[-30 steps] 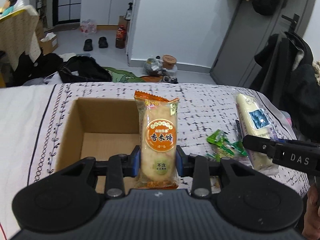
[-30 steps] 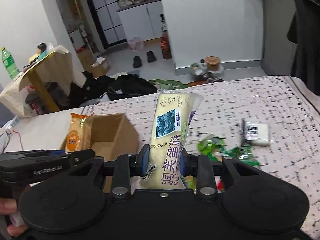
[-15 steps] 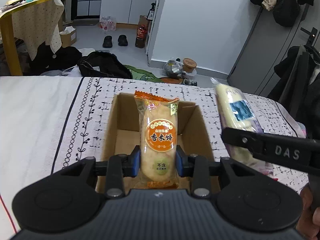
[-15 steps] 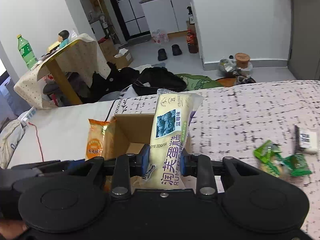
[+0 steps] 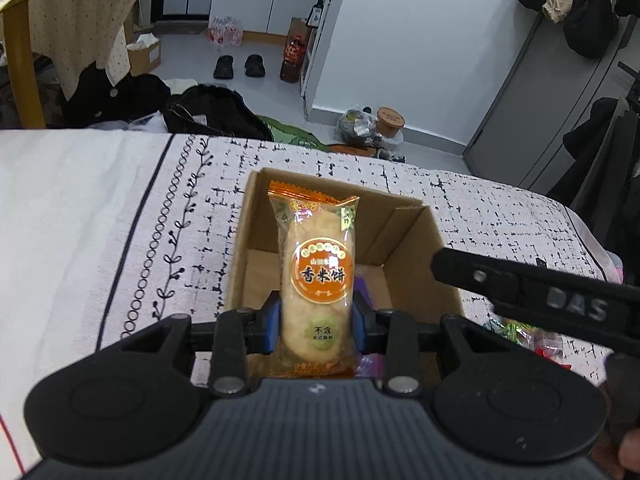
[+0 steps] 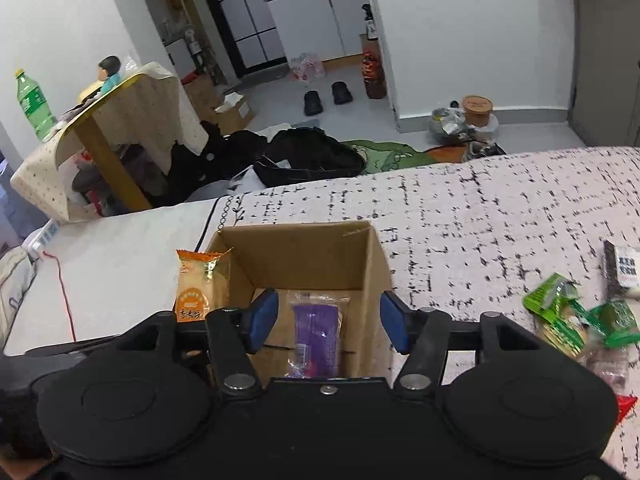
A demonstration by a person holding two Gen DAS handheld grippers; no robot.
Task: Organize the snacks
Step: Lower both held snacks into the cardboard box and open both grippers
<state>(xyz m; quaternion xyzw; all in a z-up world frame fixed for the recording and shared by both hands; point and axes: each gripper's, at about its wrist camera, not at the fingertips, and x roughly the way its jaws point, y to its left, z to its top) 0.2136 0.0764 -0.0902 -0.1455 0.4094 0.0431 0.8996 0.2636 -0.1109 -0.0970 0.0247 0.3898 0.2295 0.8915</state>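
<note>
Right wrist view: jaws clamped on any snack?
No. The right gripper has just been opening and its jaws stand apart with nothing between them; a purple-labelled packet lies below in the cardboard box.

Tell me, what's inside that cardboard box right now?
One snack with a purple wrapper lies on the floor of the cardboard box. The near part of the floor is hidden behind the tool's body, so anything there stays unseen.

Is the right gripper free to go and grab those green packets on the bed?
Probably yes: the right gripper has just opened and holds nothing, and the green packets lie uncovered on the bed, beside the box.
</note>
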